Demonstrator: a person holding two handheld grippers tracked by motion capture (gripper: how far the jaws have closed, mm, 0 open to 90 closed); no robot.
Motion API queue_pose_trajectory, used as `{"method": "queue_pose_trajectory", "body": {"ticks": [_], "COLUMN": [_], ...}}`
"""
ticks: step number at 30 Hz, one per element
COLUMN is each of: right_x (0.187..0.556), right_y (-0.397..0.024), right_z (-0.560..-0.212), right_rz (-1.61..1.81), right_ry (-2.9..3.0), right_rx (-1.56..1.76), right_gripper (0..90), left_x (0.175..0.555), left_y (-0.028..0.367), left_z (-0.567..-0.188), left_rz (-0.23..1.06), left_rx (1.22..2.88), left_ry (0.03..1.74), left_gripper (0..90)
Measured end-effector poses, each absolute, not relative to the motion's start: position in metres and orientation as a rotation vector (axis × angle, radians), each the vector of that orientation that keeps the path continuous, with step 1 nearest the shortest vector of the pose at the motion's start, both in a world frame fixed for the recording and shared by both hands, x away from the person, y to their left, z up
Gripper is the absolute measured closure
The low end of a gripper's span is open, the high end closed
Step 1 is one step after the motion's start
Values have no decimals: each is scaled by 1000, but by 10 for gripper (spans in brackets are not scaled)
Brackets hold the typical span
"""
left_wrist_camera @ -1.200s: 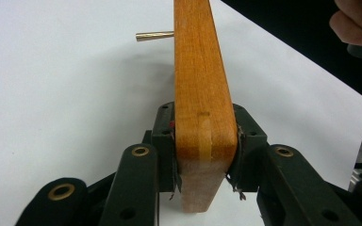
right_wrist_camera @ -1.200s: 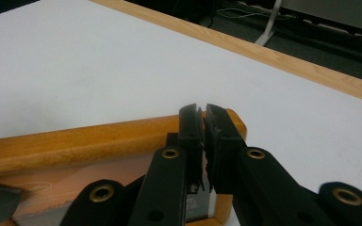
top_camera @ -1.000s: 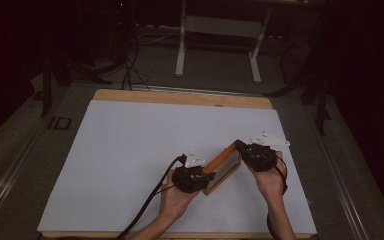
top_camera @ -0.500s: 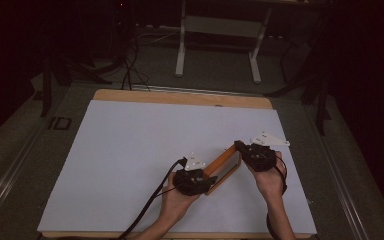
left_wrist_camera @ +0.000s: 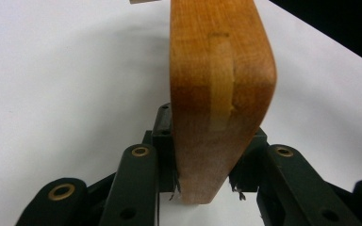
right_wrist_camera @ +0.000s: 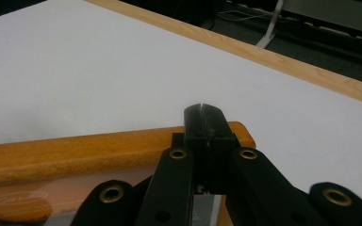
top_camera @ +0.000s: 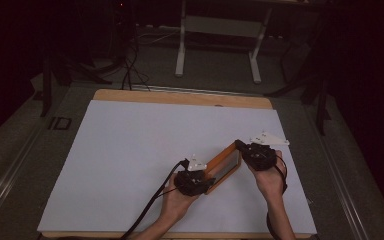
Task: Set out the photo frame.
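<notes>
A wooden picture frame [top_camera: 223, 161] with a glass front stands tilted on edge over the white table, held from both ends. My left gripper [top_camera: 206, 176] grips its near end. In the left gripper view the frame's rounded wooden end [left_wrist_camera: 221, 84] sits between the jaws of the left gripper [left_wrist_camera: 202, 183]. Those jaws have just been closing and press on its two sides. My right gripper [top_camera: 240, 146] is at the far end. In the right gripper view the right gripper [right_wrist_camera: 202, 113] has its jaws together, lying across the frame's top rail [right_wrist_camera: 75, 150]. Whether anything thin is pinched there I cannot tell.
The white sheet [top_camera: 145, 145] covers a table with a wooden rim [top_camera: 180, 97] at the far side. A black cable [top_camera: 150, 205] trails from the left gripper to the near edge. Metal stand legs [top_camera: 182, 45] and cables [top_camera: 130, 65] lie on the dark floor beyond.
</notes>
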State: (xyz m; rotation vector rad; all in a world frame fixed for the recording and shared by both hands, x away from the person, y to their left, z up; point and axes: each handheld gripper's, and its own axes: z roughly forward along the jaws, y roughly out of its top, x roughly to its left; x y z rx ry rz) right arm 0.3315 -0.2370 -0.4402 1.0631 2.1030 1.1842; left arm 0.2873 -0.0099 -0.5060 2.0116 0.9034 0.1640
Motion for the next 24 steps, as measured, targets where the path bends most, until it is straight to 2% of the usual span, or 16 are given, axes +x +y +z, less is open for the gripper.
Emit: {"method": "queue_pose_trajectory", "body": {"ticks": [5, 14, 24], "right_x": [331, 329, 327], "right_y": [-240, -250, -243], "right_z": [-438, -434, -431], "right_rz": [1201, 1228, 1243], "right_ry": [2092, 2082, 2140], "right_rx": [1063, 1072, 998], "right_gripper": [895, 827, 746], "left_x": [293, 317, 335], "left_y": [-7, 16, 40], "left_z": [-501, -469, -432], "left_rz": [140, 29, 22], "left_rx": [2028, 2077, 2150], "left_ry": [897, 872, 777], "left_gripper": [689, 690, 691]}}
